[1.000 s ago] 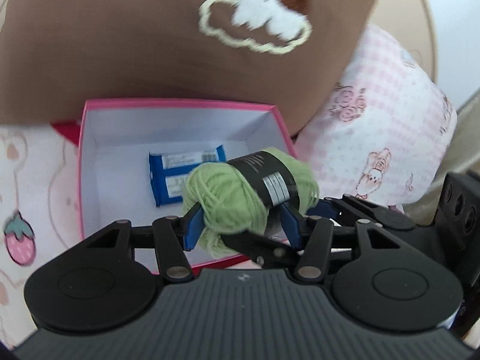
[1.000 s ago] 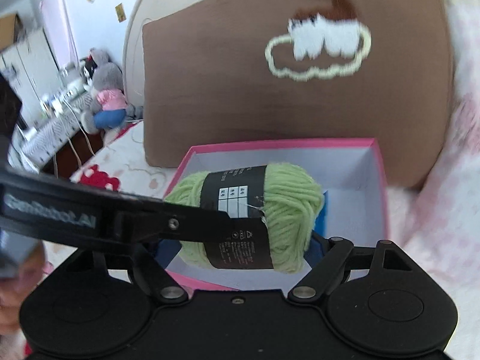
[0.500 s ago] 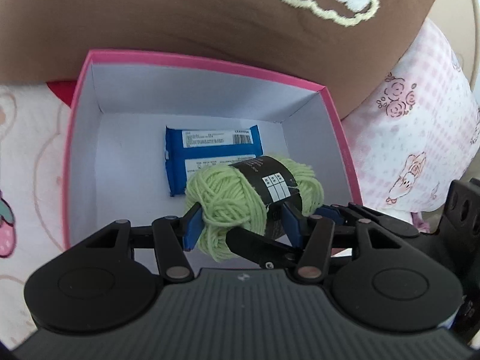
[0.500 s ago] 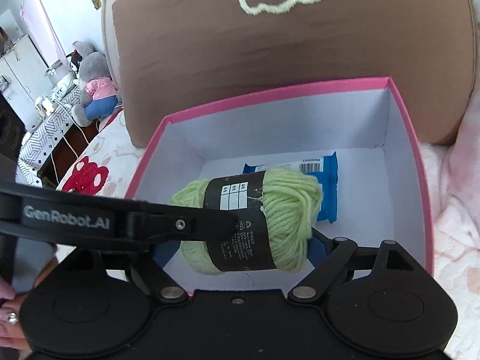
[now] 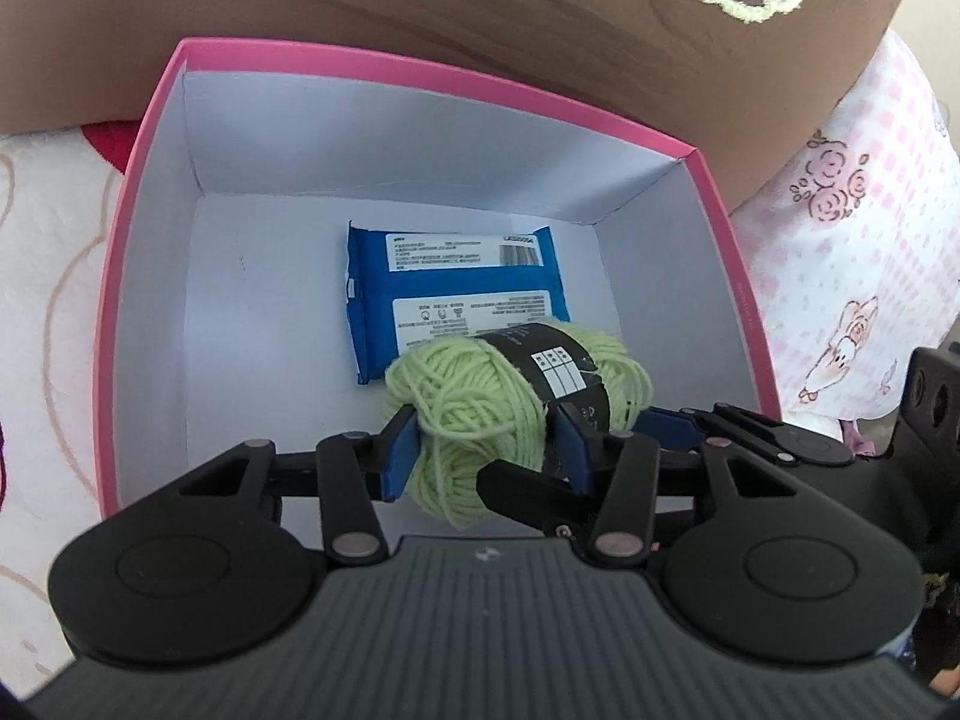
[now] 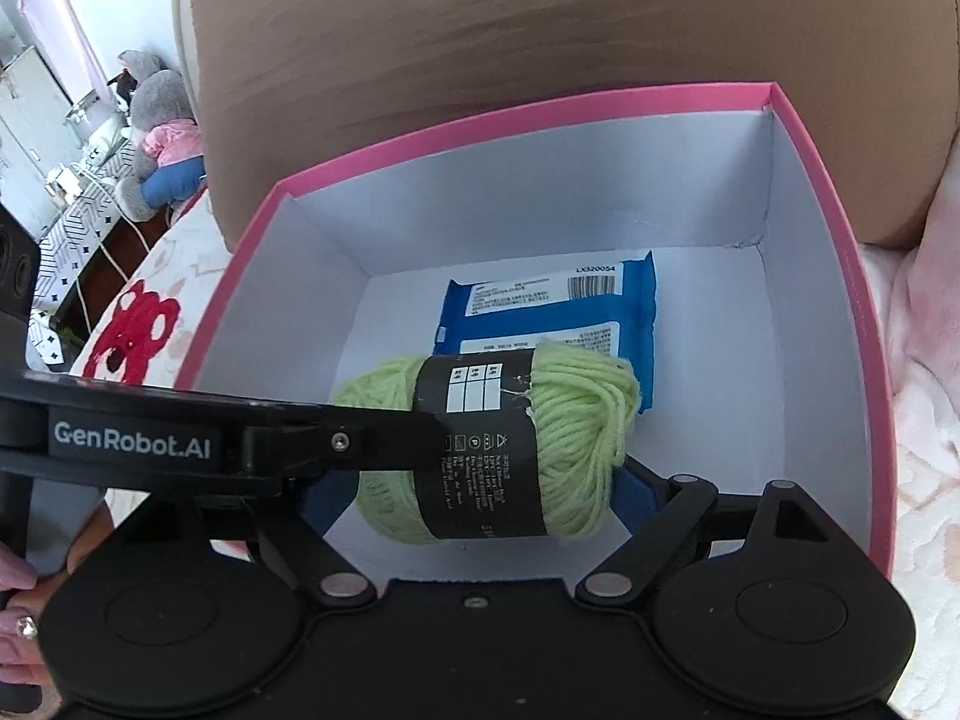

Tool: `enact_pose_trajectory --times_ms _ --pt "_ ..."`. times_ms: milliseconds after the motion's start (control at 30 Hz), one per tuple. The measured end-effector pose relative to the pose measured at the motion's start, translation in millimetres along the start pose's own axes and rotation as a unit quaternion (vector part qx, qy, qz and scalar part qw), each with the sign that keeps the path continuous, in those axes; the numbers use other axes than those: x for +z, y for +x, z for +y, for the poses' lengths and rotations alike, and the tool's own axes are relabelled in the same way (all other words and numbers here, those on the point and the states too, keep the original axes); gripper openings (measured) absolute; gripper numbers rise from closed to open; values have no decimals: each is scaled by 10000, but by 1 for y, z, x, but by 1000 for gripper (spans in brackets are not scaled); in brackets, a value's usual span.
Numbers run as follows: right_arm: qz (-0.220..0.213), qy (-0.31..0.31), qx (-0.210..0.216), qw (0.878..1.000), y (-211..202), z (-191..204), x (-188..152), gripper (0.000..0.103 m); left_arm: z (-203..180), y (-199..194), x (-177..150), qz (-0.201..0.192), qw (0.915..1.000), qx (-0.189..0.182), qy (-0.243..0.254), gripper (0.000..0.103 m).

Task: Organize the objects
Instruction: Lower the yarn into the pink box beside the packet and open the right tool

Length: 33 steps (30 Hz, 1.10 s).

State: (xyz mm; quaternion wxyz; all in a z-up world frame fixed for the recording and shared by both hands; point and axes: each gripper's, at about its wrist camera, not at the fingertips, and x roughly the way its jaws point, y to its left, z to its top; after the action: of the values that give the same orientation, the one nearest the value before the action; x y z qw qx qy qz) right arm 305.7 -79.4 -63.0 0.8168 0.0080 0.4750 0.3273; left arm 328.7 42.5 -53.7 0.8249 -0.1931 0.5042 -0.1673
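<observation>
A light green yarn ball (image 5: 480, 414) with a black paper band is held over the inside of a pink box (image 5: 144, 138) with white walls. Both grippers grip it together: my left gripper (image 5: 483, 450) is shut on one end, my right gripper (image 6: 474, 480) is shut on its two ends, seen in the right wrist view (image 6: 576, 420). A blue wipes pack (image 5: 456, 294) lies flat on the box floor just behind the yarn; it also shows in the right wrist view (image 6: 552, 312).
A brown cushion (image 5: 420, 12) with a cream cloud design leans behind the box. A pink patterned pillow (image 5: 852, 252) lies to the right. The box stands on a white printed bedspread (image 5: 48, 276). A grey plush toy (image 6: 156, 138) sits far left.
Both grippers have moved forward and down with the yarn ball, from in front of the box rim to over the box floor. The wipes pack now shows fully.
</observation>
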Motion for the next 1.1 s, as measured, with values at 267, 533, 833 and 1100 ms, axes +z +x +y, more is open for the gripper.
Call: enact_pose_trajectory --times_ms 267,533,833,1100 --pt "-157 -64 -273 9995 1 -2 -7 89 4 4 0 61 10000 24 -66 47" --pt "-132 -154 -343 9992 1 2 -8 89 5 -10 -5 -238 9994 186 -151 27" --pt "-347 -289 -182 9988 -23 2 -16 85 -1 2 -13 -353 9979 532 67 28" --pt "-346 -467 -205 9981 -22 7 -18 66 -10 8 -15 -555 9966 550 259 28"
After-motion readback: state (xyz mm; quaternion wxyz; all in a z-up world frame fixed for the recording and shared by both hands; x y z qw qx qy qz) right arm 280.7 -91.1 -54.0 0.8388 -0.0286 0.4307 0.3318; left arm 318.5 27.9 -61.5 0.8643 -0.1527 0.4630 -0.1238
